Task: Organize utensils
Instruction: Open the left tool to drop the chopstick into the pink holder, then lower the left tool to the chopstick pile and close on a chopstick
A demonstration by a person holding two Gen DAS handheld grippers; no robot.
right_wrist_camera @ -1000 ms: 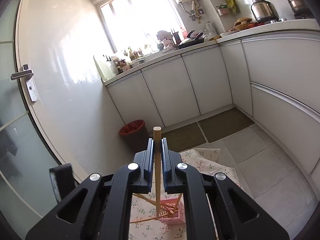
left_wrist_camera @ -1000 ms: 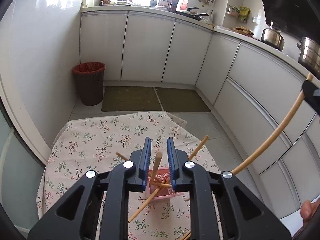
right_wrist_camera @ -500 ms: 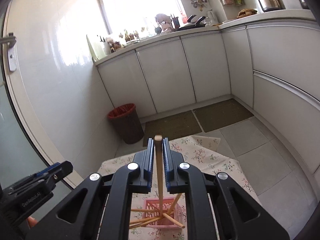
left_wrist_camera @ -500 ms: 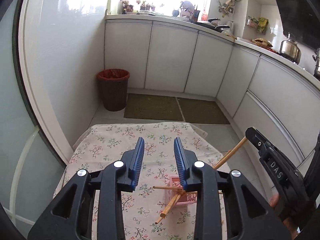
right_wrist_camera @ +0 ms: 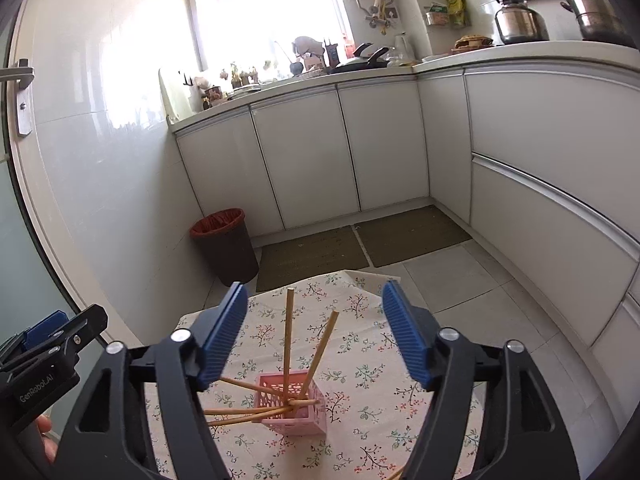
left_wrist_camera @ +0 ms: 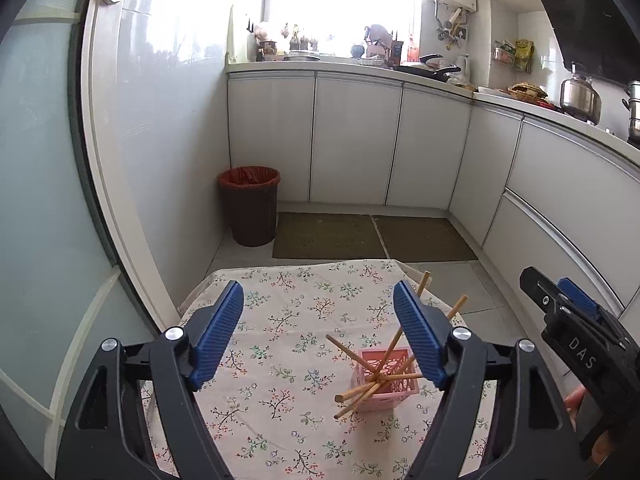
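**Two grippers spread wide, chopsticks all in the pink basket**

Both empty. Left gripper [left_wrist_camera: 318, 336]: blue pads far apart, nothing between, hovering above the table [left_wrist_camera: 280, 300] and looking down at the floral cloth. Right gripper [right_wrist_camera: 314, 338]: same, pads wide apart, nothing pinched, hovering right above the basket.

Pink basket [right_wrist_camera: 294, 406]: small lattice-sided box, upright on the floral cloth, toward the near right part of the table in the left wrist view [left_wrist_camera: 386, 380]. Partly hidden there behind the left gripper's right finger.

Chopsticks [right_wrist_camera: 289, 344]: wooden, loose bundle inside the basket, fanned in all directions. One close to vertical, one leaning right of it, several tipped low and sticking out past the left rim. From the left wrist view [left_wrist_camera: 394, 344]: two rising up and away, others poking out toward the camera over the near rim. Exact count unclear, sticks overlap. One more thin wooden tip at the bottom edge of the right wrist view, mostly hidden behind the finger.

Each gripper visible at the edge of the other's view: right one at far right of the left view, left one at lower left of the right view. Bare fingertips of the holder just visible at both.

Around: white kitchen cabinets [left_wrist_camera: 356, 140], brown trash bin [left_wrist_camera: 249, 204] with red liner in the corner, two dark floor mats [left_wrist_camera: 328, 236] beyond the table, cluttered counter under a bright window.
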